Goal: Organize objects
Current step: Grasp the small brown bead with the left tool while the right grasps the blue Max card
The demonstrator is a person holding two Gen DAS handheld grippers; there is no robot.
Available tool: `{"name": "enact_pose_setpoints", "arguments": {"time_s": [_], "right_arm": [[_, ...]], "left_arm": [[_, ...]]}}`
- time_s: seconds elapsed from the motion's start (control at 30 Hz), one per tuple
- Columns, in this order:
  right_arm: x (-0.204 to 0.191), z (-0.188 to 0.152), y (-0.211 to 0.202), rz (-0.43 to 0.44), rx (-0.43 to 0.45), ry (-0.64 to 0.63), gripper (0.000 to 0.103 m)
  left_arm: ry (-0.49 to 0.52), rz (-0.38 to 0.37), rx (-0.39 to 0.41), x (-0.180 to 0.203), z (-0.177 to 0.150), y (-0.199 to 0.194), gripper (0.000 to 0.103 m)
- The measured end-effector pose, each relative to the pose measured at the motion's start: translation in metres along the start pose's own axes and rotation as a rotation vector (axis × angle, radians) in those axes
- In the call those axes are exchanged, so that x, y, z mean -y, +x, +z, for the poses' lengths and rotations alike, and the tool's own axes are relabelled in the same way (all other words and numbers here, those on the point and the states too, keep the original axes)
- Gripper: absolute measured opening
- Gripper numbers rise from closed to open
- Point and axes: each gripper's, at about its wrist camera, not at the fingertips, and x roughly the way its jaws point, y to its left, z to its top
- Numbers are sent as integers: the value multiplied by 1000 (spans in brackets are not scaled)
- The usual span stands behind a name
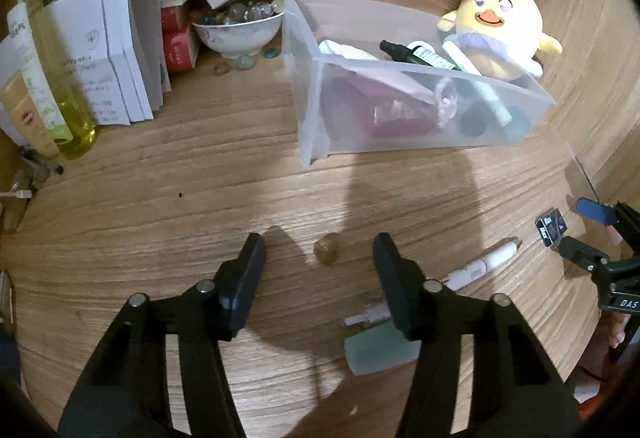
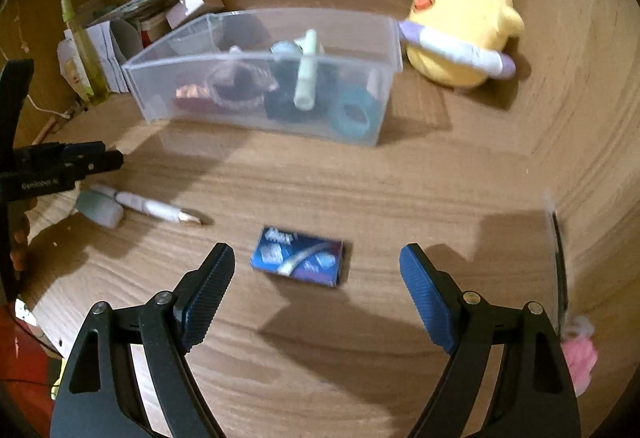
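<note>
My left gripper (image 1: 318,242) hangs open just above the wooden table, pointing steeply down. A small brown bead (image 1: 327,248) lies between its fingertips with neither pad touching it. To its right lie a white pen (image 1: 486,262) and a pale green bottle (image 1: 380,350), the bottle partly hidden behind the right finger. My right gripper (image 2: 317,250) is open wide over a small blue box (image 2: 298,256), which lies flat on the table between the fingertips, clear of both. A clear plastic bin (image 1: 312,85) (image 2: 256,109) beyond holds several items.
A yellow chick plush (image 1: 496,33) (image 2: 464,21) sits behind the bin. A bowl of beads (image 1: 238,25), white boxes (image 1: 108,53) and a yellow bottle (image 1: 60,77) crowd the far left. A pink fluffy item (image 2: 580,350) lies by the right wall.
</note>
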Motion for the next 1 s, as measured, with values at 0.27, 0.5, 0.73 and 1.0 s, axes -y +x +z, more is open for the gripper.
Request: {"name": "enact_pose_setpoints", "arguments": {"time_s": [0.27, 0.5, 0.73, 1.0], "right_arm": [[-2, -4, 8, 16, -9, 34, 83], [-22, -8, 9, 6, 26, -7, 72], [-21, -5, 8, 5, 50, 5, 46], [-14, 10, -5, 2, 106, 16, 46]], "left_arm": [[17, -14, 11, 1, 0, -1, 17], [39, -8, 30, 4, 0, -3, 12], [11, 2, 50, 1, 0, -7, 11], [-32, -1, 99, -3, 5, -21, 11]]}}
